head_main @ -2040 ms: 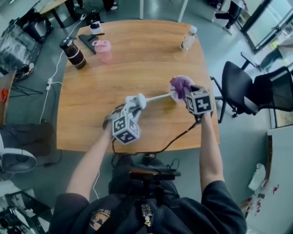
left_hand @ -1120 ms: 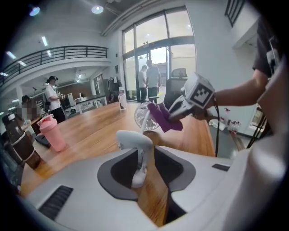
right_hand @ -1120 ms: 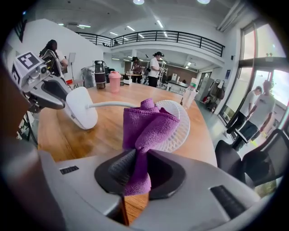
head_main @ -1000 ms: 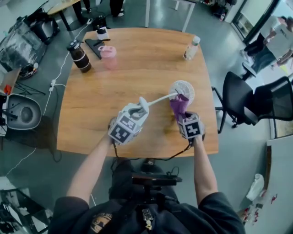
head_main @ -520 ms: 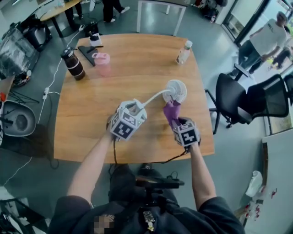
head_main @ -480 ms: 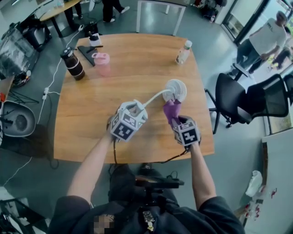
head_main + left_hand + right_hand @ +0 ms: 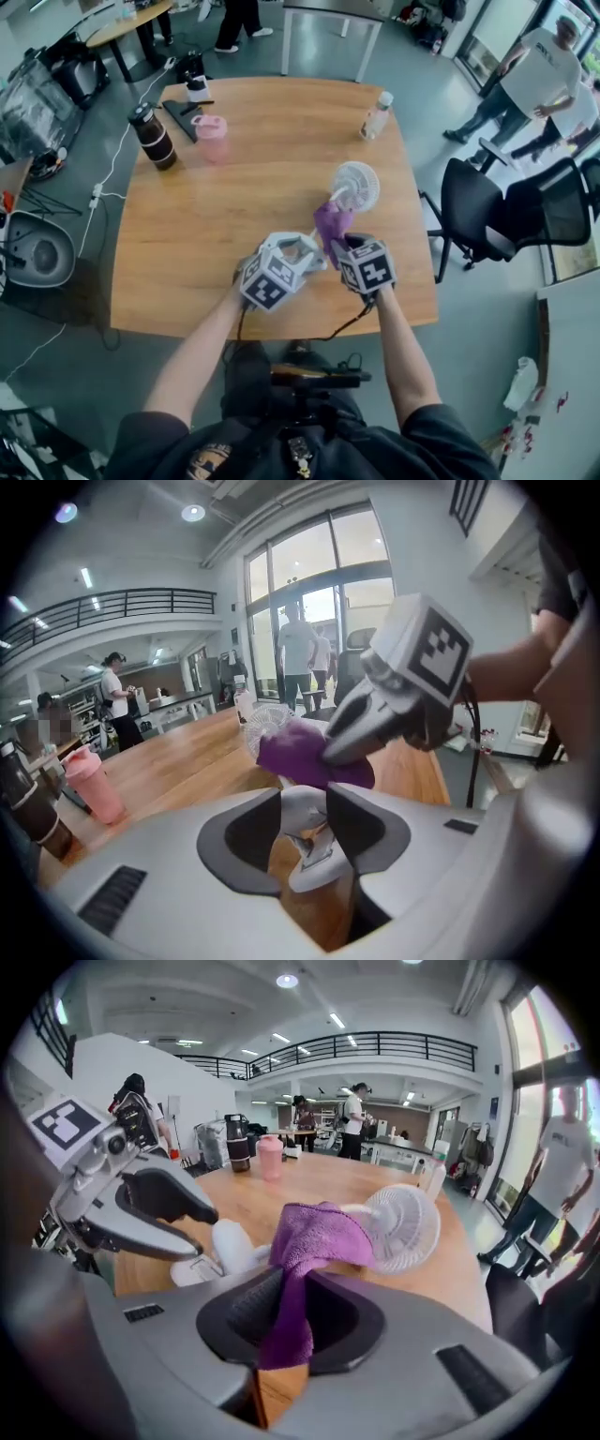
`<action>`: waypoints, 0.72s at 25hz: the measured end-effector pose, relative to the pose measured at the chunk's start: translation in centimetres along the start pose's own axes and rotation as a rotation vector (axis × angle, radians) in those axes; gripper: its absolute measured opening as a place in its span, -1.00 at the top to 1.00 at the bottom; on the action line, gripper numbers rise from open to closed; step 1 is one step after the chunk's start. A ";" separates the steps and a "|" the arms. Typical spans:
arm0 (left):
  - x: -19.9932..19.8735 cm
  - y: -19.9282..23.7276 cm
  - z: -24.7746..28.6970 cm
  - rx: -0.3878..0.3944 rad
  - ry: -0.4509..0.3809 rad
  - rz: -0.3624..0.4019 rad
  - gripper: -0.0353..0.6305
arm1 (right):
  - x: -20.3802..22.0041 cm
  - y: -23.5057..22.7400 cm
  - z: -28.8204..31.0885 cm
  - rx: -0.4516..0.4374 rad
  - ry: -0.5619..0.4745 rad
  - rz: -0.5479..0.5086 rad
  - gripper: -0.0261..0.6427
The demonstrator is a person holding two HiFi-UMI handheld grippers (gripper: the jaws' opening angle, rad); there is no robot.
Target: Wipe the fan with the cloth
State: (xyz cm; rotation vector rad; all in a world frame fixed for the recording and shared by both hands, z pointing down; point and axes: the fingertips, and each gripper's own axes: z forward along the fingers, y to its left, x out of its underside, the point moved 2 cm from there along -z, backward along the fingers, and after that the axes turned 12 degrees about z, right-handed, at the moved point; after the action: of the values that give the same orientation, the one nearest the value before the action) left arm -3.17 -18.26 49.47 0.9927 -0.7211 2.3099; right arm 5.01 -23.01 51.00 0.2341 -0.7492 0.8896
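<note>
Left claw (image 7: 305, 806) just widened yet gripping fan base (image 7: 313, 859), right claw (image 7: 292, 1299) clamped on purple cloth (image 7: 319, 1232)

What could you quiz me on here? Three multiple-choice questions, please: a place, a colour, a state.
1. Where does the clear bottle stand? A) beyond the fan, near the table's far right corner B) on the floor C) lying at the near edge
2. What colour is the cloth? A) yellow B) purple C) white
3. The right gripper's jaws are A) open and empty B) shut on the cloth C) shut on a bottle
Key: 1 A, seen upright there in the head view; 2 B, purple in every view; 3 B, its own view shows the cloth pinched.
</note>
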 end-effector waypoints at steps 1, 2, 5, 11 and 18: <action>-0.5 -0.2 0.2 0.002 -0.016 -0.004 0.41 | 1.2 0.2 0.5 -0.001 0.014 0.013 0.69; -0.8 -0.3 0.4 0.004 -0.026 -0.005 0.41 | 2.2 0.2 0.8 0.002 0.021 0.032 0.69; -1.7 -1.0 0.8 0.020 -0.052 -0.001 0.42 | 3.8 -0.1 0.9 0.014 0.016 0.095 0.70; -3.3 -2.4 1.0 0.060 -0.082 0.000 0.42 | 5.2 1.3 1.5 -0.030 0.011 0.151 0.69; -1.6 -3.3 0.6 0.097 -0.054 -0.053 0.42 | 6.7 4.4 1.3 -0.098 0.009 0.136 0.70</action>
State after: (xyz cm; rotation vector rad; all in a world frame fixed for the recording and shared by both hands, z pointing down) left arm 0.20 -16.72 49.45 1.1077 -0.6013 2.2989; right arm 3.66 -16.77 55.95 0.0933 -0.8053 0.9792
